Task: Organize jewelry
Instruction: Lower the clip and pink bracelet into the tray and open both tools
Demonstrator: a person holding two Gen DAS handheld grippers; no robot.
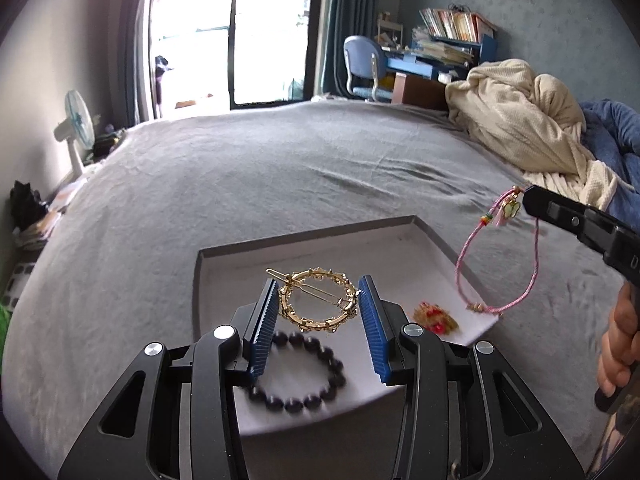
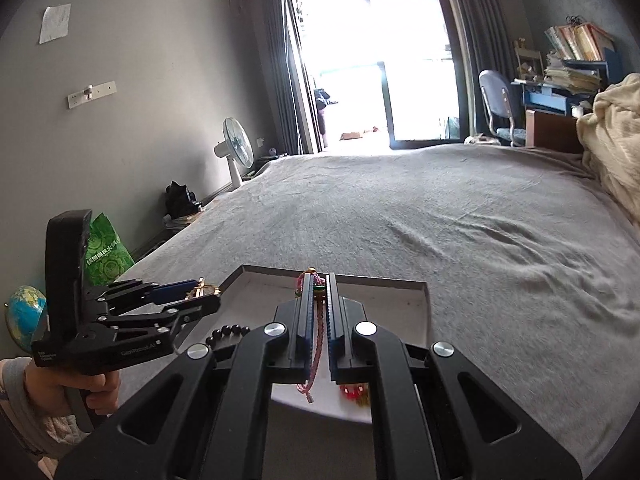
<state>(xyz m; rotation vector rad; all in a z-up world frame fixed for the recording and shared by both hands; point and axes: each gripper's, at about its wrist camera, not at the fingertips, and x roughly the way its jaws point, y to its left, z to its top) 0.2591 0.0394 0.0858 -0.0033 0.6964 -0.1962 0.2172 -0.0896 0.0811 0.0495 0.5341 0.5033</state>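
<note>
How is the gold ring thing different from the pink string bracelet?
The gold hair clip is a stiff metal circle; the pink bracelet is a soft cord that dangles. The clip sits flat between the left tongs; the bracelet hangs from the right tongs. Both are held up above the tray.

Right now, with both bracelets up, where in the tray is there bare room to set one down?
Free: the tray's far half, between its back wall and the gold hair clip. Crowded: the near part, with the black bead bracelet and red brooch. The pink cord bracelet hangs over the right edge.
</note>
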